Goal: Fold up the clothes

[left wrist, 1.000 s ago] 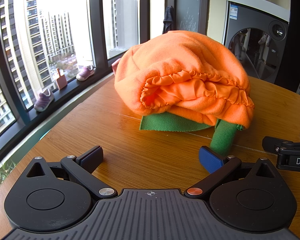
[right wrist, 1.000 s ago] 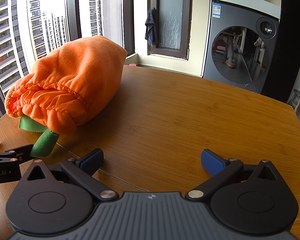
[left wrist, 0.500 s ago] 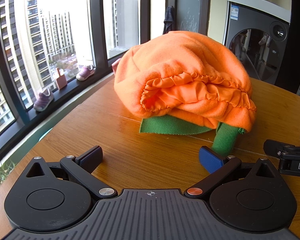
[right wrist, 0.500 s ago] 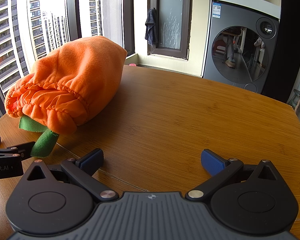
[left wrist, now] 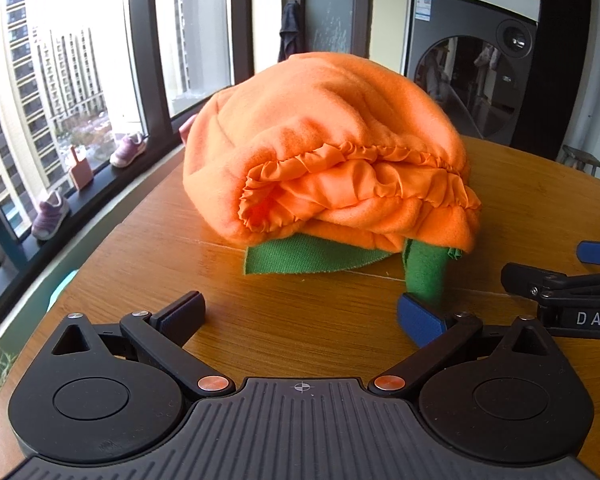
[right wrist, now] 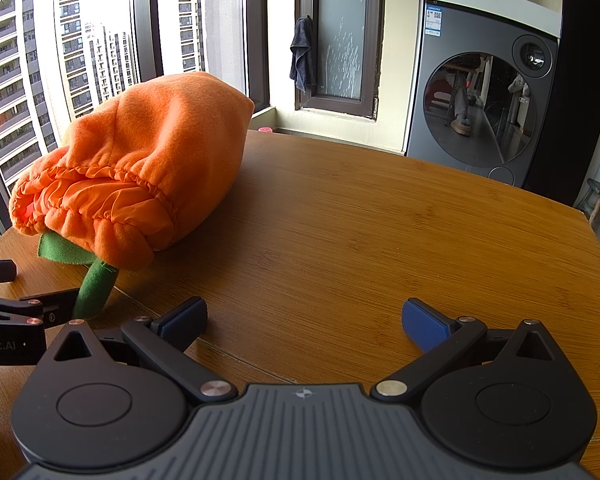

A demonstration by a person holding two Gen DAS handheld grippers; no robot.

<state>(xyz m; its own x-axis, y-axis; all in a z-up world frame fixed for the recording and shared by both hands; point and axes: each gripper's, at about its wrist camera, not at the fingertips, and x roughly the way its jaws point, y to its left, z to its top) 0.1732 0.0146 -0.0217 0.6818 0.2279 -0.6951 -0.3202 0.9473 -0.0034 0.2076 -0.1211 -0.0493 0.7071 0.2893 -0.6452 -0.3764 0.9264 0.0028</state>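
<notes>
1. Left wrist view: the garment (left wrist: 324,152) sits bundled on the table (right wrist: 380,220) — compact, though whether folded or only heaped is unclear.
2. Green strap (left wrist: 426,276) lies by the left gripper (left wrist: 300,316).
3. Left and right gripper (right wrist: 304,320) — both spread, empty.

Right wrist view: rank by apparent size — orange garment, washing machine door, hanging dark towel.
1. orange garment, though nearness to the camera inflates it
2. washing machine door
3. hanging dark towel, clearly smallest

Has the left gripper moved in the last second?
Yes. The left gripper has drawn slightly back from the green strap, toward the left of the right wrist view.
</notes>
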